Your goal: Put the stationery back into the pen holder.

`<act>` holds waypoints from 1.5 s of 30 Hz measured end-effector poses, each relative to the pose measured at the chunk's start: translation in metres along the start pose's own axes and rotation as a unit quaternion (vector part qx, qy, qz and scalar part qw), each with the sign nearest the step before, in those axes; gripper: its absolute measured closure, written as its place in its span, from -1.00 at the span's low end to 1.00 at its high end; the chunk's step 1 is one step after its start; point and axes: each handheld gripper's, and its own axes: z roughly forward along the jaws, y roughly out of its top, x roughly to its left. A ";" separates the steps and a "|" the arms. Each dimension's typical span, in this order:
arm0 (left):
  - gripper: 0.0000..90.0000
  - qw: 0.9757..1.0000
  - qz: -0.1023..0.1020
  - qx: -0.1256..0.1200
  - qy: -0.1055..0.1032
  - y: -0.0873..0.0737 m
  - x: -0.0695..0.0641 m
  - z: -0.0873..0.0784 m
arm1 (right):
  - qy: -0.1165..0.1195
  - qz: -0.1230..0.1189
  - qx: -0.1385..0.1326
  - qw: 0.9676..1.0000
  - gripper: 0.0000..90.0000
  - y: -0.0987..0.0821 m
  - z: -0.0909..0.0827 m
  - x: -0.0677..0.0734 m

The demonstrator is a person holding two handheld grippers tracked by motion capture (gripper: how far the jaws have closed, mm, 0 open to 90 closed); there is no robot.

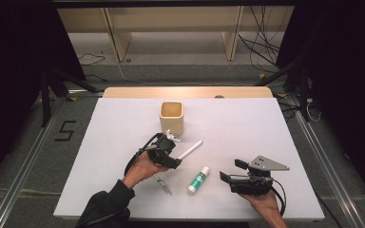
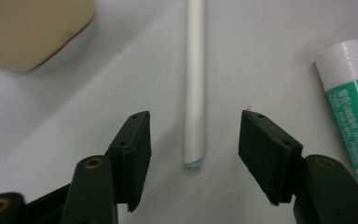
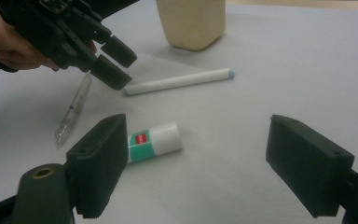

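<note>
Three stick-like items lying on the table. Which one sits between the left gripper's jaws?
The white pen: its near end lies between the left gripper's open jaws, untouched. The glue stick and clear pen lie off to the sides.

Glue stick [image 2: 354, 107] cropped by the left gripper view's right edge; beige cup [image 3: 192, 21] cropped at top; label print illegible.

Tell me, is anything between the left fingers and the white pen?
No. The pen lies on bare table with its near end already between the left gripper's open fingers. The glue stick lies off to one side, clear of it.
</note>
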 end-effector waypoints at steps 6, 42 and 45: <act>0.11 1.000 0.008 0.021 -0.005 0.006 -0.001 0.008 | -0.001 -0.003 -0.001 1.000 -0.51 -0.001 0.000 0.000; 0.71 0.998 0.011 0.068 -0.009 0.018 0.000 0.027 | -0.001 -0.001 -0.001 1.000 -0.48 -0.001 0.001 0.001; 0.73 0.998 0.011 0.067 -0.011 0.018 0.000 0.027 | -0.001 -0.001 -0.001 1.000 -0.48 -0.001 0.001 0.001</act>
